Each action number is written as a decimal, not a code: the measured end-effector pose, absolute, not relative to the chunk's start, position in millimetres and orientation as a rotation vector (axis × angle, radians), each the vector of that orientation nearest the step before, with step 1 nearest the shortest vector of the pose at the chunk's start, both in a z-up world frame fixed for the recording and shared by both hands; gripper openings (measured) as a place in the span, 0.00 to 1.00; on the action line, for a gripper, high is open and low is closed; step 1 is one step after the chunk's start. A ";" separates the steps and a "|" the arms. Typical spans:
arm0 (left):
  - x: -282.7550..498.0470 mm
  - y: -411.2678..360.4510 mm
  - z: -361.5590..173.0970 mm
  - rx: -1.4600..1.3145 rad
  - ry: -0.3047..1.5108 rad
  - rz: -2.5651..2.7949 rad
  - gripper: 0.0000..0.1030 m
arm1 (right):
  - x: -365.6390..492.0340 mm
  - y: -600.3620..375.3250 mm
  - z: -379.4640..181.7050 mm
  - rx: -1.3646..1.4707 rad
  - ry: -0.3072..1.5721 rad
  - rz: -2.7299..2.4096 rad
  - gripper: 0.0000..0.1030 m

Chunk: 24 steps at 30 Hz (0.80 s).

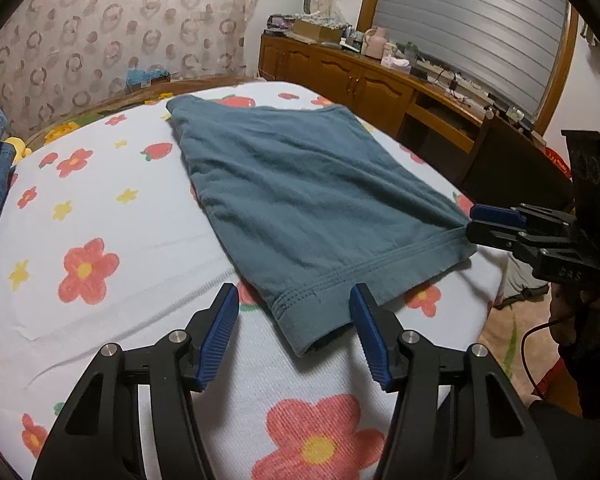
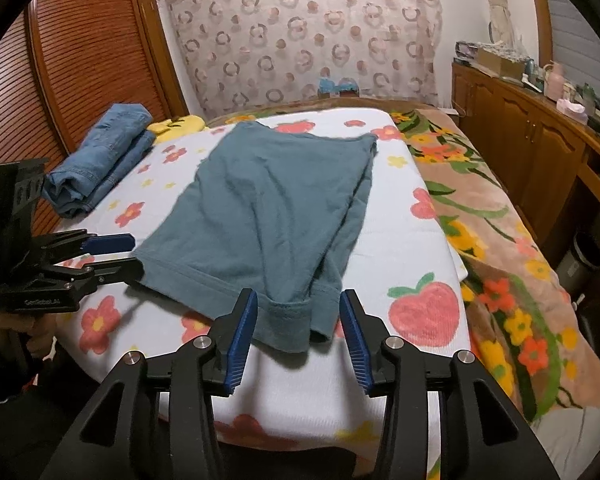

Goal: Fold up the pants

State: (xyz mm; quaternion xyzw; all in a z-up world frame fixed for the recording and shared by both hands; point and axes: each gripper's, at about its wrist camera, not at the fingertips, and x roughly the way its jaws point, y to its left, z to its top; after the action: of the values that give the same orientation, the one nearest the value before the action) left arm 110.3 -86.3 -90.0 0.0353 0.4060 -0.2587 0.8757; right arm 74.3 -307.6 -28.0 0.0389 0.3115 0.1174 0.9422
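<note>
pants: teal pair, already folded into a flat panel, lying on the flowered bed cover; hem band at the near edge, far end toward the curtain
left gripper: jaws apart, straddling the near-left hem corner; pads not pressing the cloth, nothing held
right gripper: jaws apart, either side of the near-right hem corner, where the layers bunch; nothing gripped
step in hand: judged as just after setting the hem down, or just before regripping for the next fold; can't tell which
next fold, if due: pinch both hem corners through all layers, lift together, carry the hem to the far edge
do it well: both corners level and moved at one pace so the near edge stays straight
watch: right corner is rumpled and layers are offset; grabbing only the top layer would pull the stack apart
cloth: soft knit, likely to sag between the grippers
nearby: folded jeans at far left, well apart from the pants
room: wooden cabinet at right, off the bed
</note>
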 end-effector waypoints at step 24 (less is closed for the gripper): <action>97.7 -91.9 -87.0 0.104 0.829 -0.601 0.16 | 78.2 -307.0 -36.8 0.105 0.638 0.309 0.14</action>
State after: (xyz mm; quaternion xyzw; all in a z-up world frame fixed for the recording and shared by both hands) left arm 97.7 -91.9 -87.0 0.0499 0.3966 -0.2873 0.8705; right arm 78.2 -307.0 -36.8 0.0515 0.3124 0.1514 0.9364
